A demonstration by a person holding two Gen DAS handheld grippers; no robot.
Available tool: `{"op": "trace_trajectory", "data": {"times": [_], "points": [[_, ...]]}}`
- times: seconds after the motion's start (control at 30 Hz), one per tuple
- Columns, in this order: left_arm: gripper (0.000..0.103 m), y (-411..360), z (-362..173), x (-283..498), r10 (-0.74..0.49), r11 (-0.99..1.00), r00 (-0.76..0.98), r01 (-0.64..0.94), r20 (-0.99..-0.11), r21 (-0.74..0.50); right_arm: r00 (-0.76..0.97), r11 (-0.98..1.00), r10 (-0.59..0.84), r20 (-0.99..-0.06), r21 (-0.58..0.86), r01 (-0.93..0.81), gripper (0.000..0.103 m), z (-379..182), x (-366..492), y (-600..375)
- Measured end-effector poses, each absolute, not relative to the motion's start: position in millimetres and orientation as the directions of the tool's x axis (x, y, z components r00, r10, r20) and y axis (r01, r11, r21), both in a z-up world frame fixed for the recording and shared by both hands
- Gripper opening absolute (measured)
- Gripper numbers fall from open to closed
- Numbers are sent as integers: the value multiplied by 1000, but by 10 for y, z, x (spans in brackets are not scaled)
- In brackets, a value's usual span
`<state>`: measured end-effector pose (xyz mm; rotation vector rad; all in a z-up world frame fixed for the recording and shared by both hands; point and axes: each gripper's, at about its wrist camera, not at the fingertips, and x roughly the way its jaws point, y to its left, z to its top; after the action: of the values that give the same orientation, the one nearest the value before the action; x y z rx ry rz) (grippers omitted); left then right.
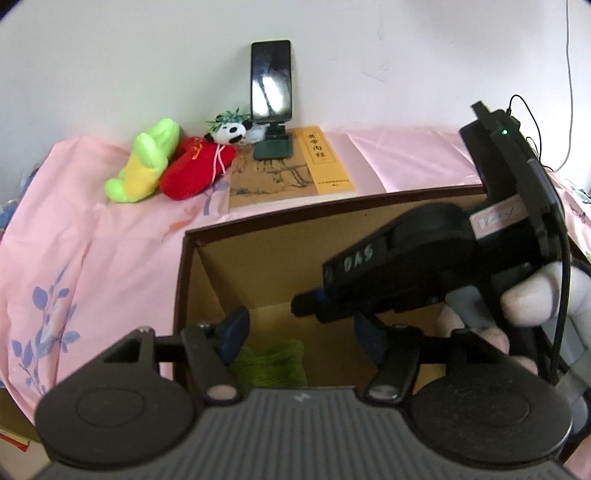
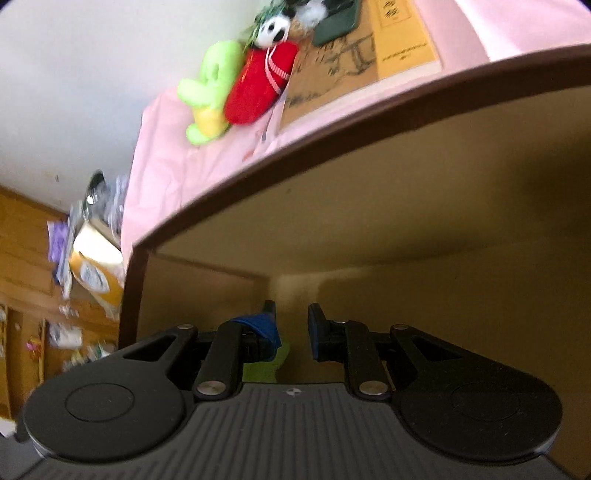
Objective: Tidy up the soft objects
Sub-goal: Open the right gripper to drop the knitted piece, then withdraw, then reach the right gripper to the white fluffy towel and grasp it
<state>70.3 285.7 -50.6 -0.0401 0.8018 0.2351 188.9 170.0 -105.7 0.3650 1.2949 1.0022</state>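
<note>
Inside, green soft toy (image 1: 269,363) in box (image 1: 332,206).

The open cardboard box (image 1: 207,280) is the landmark: its floor is mostly bare, with a green soft thing (image 1: 269,363) in the near left corner. The right gripper (image 1: 306,302) crowds its right half. Beyond its far rim, book (image 1: 288,170), phone stand (image 1: 273,144) and plush toys (image 1: 173,162) block the way

Green soft item (image 1: 271,363) in box (image 1: 258,236): lower part hidden behind left gripper (image 1: 301,332) body, kind indeterminable. Shelf clutter (image 2: 88,258) at nine o'clock of right wrist view: blurred, unidentifiable. Phone stand (image 2: 338,22) and panda toy (image 2: 275,29): cropped by twelve o'clock edge.
</note>
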Motion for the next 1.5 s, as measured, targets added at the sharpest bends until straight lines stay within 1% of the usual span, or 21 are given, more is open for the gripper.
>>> {"op": "trace_trajectory", "data": {"times": [0.03, 0.17, 0.23, 0.33, 0.67, 0.83, 1.0, 1.27, 1.5], "points": [[68, 2855, -507, 713, 192, 973, 671, -223, -716, 53, -45, 549, 790, -612, 738, -392, 6, -1061, 1908, 1670], [69, 2858, -526, 761, 178, 975, 664, -221, -727, 37, -54, 514, 826, -561, 789, -337, 6, -1060, 1958, 1599], [69, 2858, -528, 775, 180, 973, 662, -226, -727, 35, -56, 498, 835, -547, 795, -345, 6, -1033, 1940, 1587], [70, 2860, -537, 799, 184, 972, 660, -230, -729, 37, -34, 498, 834, -551, 778, -384, 6, -952, 1910, 1575], [72, 2904, -542, 755, 203, 968, 669, -245, -715, 45, 75, 507, 848, -525, 762, -402, 8, -635, 1852, 1274], [70, 2901, -397, 639, 228, 958, 676, -286, -701, 36, 130, 521, 845, -519, 743, -420, 9, -455, 1796, 1036], [70, 2798, -150, 356, 223, 963, 711, -266, -666, 39, 216, 548, 831, -512, 694, -466, 9, -258, 1653, 728], [70, 2531, 5, -3, 143, 978, 733, -207, -665, -18, 333, 603, 798, -503, 659, -450, 10, -113, 1419, 204], [71, 2019, 103, -104, -11, 998, 755, -36, -656, -58, 402, 651, 759, -512, 615, -445, 10, -126, 1071, -199]]}}
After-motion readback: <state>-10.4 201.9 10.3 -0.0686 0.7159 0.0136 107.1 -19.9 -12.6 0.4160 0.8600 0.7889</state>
